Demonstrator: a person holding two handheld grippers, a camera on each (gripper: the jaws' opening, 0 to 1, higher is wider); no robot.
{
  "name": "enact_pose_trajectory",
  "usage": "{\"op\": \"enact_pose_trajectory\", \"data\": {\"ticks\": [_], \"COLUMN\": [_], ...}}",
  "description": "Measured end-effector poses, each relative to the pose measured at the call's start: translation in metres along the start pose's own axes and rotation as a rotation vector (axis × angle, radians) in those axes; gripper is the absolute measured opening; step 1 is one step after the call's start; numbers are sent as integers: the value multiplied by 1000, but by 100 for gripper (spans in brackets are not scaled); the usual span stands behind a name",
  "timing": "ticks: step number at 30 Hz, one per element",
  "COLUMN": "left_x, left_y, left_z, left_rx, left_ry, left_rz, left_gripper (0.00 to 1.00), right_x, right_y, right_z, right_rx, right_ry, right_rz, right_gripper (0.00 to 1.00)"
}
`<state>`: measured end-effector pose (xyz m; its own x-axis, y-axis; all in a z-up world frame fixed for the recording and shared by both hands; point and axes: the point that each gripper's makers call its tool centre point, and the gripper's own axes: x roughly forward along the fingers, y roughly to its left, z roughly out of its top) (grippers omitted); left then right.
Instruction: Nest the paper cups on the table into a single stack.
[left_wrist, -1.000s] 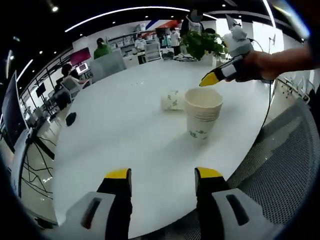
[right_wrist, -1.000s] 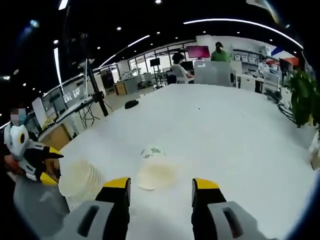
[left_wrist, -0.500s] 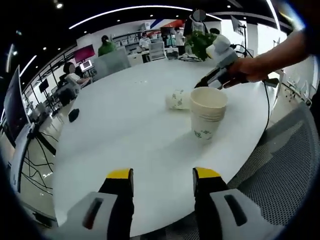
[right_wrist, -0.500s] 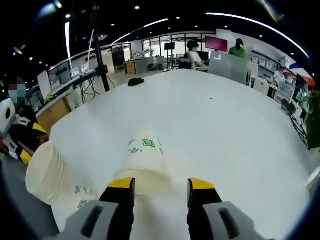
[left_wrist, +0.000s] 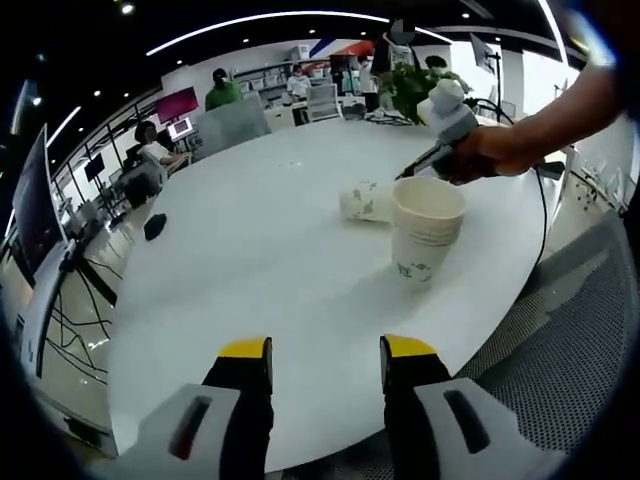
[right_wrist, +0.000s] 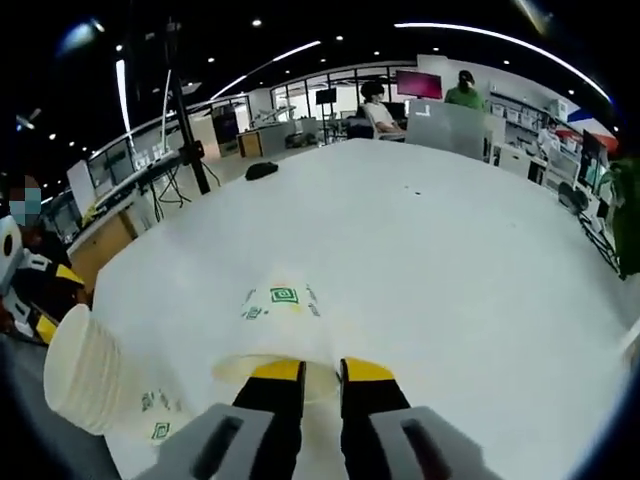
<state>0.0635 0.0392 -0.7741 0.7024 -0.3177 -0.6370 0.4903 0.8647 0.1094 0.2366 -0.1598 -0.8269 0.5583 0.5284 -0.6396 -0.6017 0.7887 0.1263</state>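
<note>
- Right gripper (right_wrist: 320, 368): jaws drawn narrow, pinching the rim of the lying cup (right_wrist: 275, 325) at its open mouth. One jaw tip sits at the near lip of the rim; whether the other is inside the mouth cannot be told.
- Lying cup: on its side on the table (right_wrist: 450, 260), long axis running straight ahead from the right jaws. Mouth faces the jaws, base points away. Green print on its upper wall.
- Same cup in the left gripper view (left_wrist: 366, 201): lying well ahead of the left jaws and right of their line, just behind the stack, its base pointing left, its mouth end hidden behind the stack.
- Stack (left_wrist: 424, 229): nested cups, upright, mouth up, axis vertical, ahead and to the right of the left jaws. Green print low on the wall. In the right gripper view (right_wrist: 95, 372) it stands left of the right jaws, just beside the lying cup; contact between them cannot be told.
- Left gripper (left_wrist: 325, 350): jaws wide apart, holding nothing, hovering over the near edge of the table.
- Right gripper, seen from the left gripper view (left_wrist: 425, 165): held in a hand (left_wrist: 480, 155), coming in from the right, tips hidden behind the rim of the stack.
- Table: white, round-edged.
- Dark object (left_wrist: 154, 226): far ahead and left of the left jaws, on the table; too small to identify.
- Plant (left_wrist: 405, 85): at the far side of the table.
</note>
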Motion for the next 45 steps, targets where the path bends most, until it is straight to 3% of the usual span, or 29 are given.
{"op": "enact_pose_trajectory", "data": {"ticks": [2,16,20,30,45], "left_x": [0,1,1,0,-3], "left_y": [0,-4,-4,-9,-24], "left_z": [0,0,0,2,7], "left_rx": [-2,24,41,47,71], "left_ry": [0,-2,-3,-16,-33], "left_rz": [1,-18,-13,-37,-103], "left_gripper": [42,45,42,42,44], "right_x": [-2,-37,-43,-73,-133], "right_y": [2,9,-1,-13,29], "right_z": [0,18,22,34,56], "right_rx": [2,26,101,113,109], "right_ry": [-3,-67,-101,-172,-289], "right_rz": [1,-33,-65,-109,-96], "right_gripper": [0,0,0,0,0]}}
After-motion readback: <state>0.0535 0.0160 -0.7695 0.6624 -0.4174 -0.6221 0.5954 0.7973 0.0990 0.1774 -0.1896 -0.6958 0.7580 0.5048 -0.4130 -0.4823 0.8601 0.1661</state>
